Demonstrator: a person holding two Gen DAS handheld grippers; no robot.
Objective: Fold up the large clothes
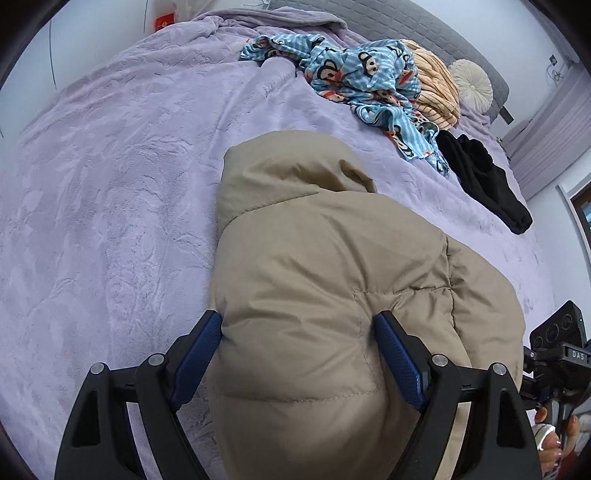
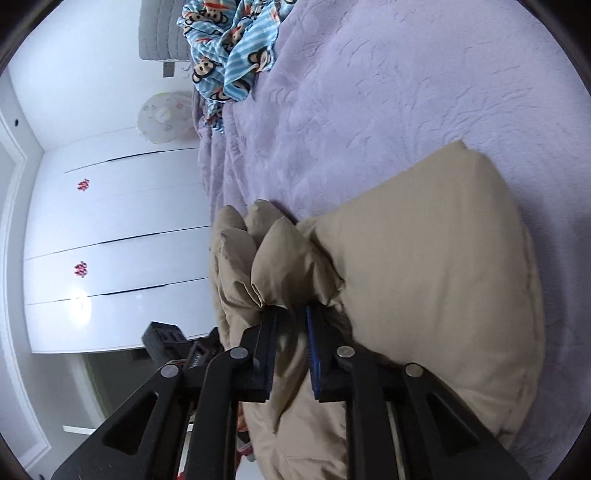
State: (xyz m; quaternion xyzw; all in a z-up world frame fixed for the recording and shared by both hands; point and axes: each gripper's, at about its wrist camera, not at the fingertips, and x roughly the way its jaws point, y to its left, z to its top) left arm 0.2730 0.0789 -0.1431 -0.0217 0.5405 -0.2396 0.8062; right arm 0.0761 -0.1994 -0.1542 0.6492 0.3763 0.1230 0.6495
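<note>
A beige puffer jacket (image 1: 325,258) lies folded in a thick bundle on the lilac bed blanket (image 1: 110,184), hood end pointing away. My left gripper (image 1: 297,317) straddles the near part of the bundle with its jaws wide, and both blue pads (image 1: 399,354) press into the puffy fabric. In the right wrist view the jacket (image 2: 424,277) fills the lower right. My right gripper (image 2: 290,308) has its jaws close together, pinching a bunched fold at the jacket's edge. The right tool's body (image 1: 557,350) shows at the far right of the left wrist view.
A blue monkey-print garment (image 1: 351,70), an orange striped one (image 1: 436,85) and a black one (image 1: 484,181) lie near the grey headboard (image 1: 406,26). A round cushion (image 1: 471,85) sits beside them. White wardrobe doors (image 2: 110,221) stand past the bed's edge.
</note>
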